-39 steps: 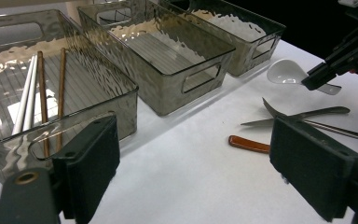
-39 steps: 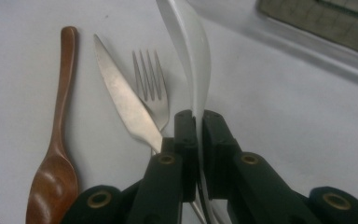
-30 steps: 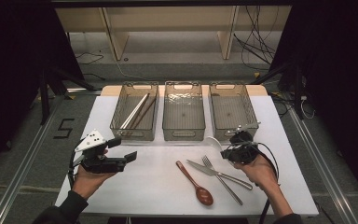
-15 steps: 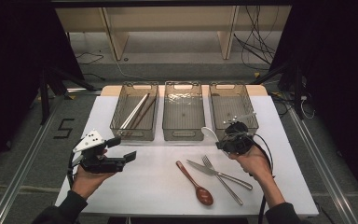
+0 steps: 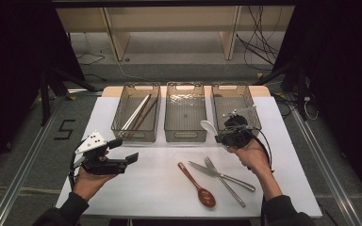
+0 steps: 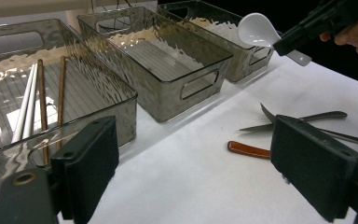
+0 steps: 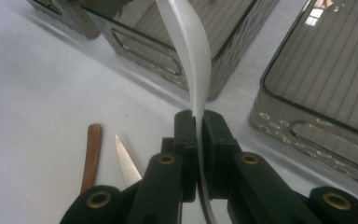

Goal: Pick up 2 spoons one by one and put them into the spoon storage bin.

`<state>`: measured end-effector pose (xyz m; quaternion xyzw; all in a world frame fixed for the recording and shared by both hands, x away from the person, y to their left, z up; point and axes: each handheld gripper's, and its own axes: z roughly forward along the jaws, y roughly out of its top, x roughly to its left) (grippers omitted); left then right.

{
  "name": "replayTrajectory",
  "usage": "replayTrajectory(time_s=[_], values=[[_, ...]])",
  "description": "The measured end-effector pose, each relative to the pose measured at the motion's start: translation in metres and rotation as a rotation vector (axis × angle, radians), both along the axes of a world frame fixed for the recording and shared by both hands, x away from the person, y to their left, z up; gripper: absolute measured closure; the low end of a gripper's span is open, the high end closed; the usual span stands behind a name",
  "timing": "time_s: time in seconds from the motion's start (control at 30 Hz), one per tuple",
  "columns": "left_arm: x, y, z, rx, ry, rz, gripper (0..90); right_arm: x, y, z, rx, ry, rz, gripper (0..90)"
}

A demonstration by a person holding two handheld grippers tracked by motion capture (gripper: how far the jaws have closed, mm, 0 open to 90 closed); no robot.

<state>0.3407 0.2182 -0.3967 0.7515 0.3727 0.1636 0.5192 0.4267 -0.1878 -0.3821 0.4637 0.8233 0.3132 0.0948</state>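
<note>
White spoon (image 5: 209,126) clamped by handle in right gripper (image 5: 230,136), held off table near middle bin (image 5: 185,134). Left gripper (image 5: 122,159) jaws apart, nothing btwn.

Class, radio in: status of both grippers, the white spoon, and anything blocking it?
Right gripper shut on white plastic spoon, lifted off table. Left gripper open, holding nothing. Spoon near middle clear plastic bin; nothing blocking.

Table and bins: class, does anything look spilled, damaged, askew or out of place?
Nothing stands out. The three bins stand in a straight row, chopsticks lie inside the left one, and the knife, fork and brown spoon lie loose on the table, unsorted.
</note>
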Motion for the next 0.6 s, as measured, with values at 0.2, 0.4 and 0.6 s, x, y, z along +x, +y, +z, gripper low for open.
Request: replayTrajectory(time_s=[0.2, 0.4, 0.6], values=[[0.0, 0.0, 0.0, 0.002, -0.003, -0.004, 15.1, 0.009, 0.006, 0.004, 0.015, -0.012, -0.003, 86.1], [0.0, 0.0, 0.0, -0.005, -0.005, 0.003, 15.1, 0.02, 0.013, 0.012, 0.021, -0.027, -0.012, 86.1], [0.0, 0.0, 0.0, -0.006, -0.007, 0.001, 15.1, 0.036, 0.021, 0.02, 0.017, -0.035, -0.021, 86.0]])
